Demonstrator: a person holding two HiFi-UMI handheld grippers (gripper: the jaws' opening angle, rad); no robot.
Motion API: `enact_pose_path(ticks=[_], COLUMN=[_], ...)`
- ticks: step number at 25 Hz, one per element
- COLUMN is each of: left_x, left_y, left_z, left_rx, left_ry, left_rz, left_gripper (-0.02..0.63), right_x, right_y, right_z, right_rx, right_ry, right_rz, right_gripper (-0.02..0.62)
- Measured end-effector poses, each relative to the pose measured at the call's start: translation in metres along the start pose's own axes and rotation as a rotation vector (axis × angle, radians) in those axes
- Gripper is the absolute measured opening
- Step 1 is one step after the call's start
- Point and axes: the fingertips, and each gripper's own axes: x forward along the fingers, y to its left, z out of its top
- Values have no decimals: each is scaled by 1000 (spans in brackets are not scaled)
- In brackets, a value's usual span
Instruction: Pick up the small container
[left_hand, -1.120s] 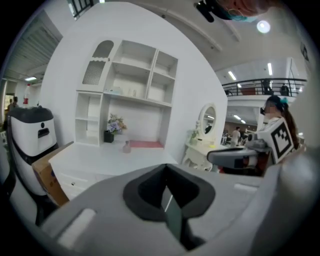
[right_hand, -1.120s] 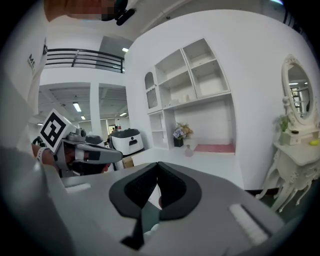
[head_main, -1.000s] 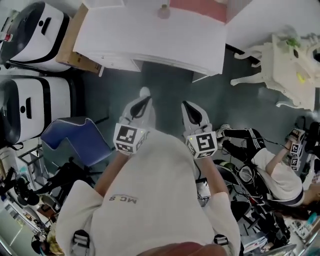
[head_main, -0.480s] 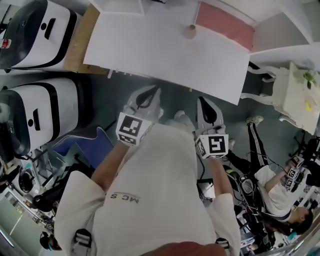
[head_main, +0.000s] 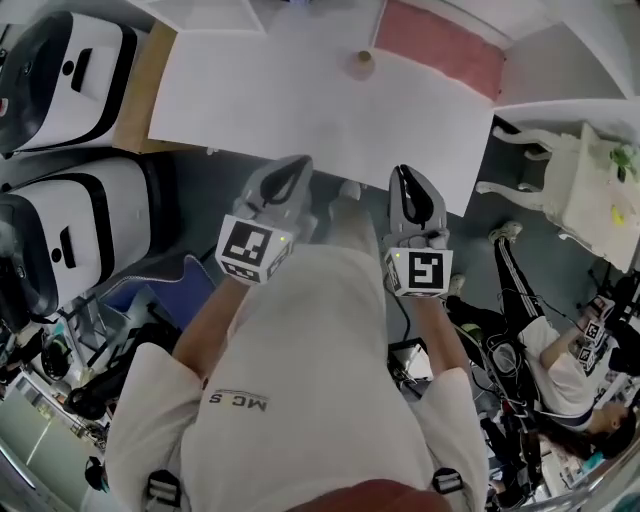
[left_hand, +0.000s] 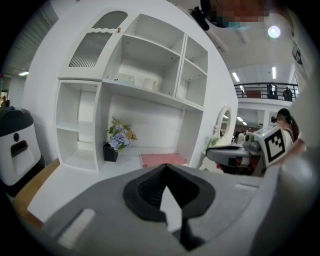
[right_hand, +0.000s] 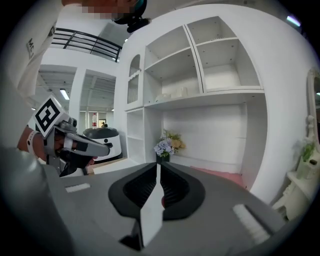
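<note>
The small container is a tan cup standing near the far edge of the white desk, beside a pink mat. My left gripper and right gripper hover side by side at the desk's near edge, well short of the cup. The left gripper has its jaws shut, with nothing held. The right gripper shows its jaws together and just beginning to part, with nothing between them. The cup is hidden behind the jaws in both gripper views.
A white shelf unit with a flower pot rises behind the desk. Two white machines stand at the left and a blue chair sits below them. A white ornate table and a seated person are at the right.
Both grippers have come forward from over the floor to the desk's near edge. The desk and cup now sit more squarely ahead in the head view.
</note>
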Motion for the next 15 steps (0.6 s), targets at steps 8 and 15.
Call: enact_pose_path(ticks=[8,15], left_x=[50,83], left_y=[12,34], left_z=[6,-15], left_rx=[5,-5], left_ry=[-10,4], left_rz=[26,27], left_gripper=[0,0], right_x=[48,99], right_y=[-25,-34], right_z=[-3,-20], right_rx=[22,24], right_ry=[-31,-55], right_rz=[75,84], right_gripper=[41,61])
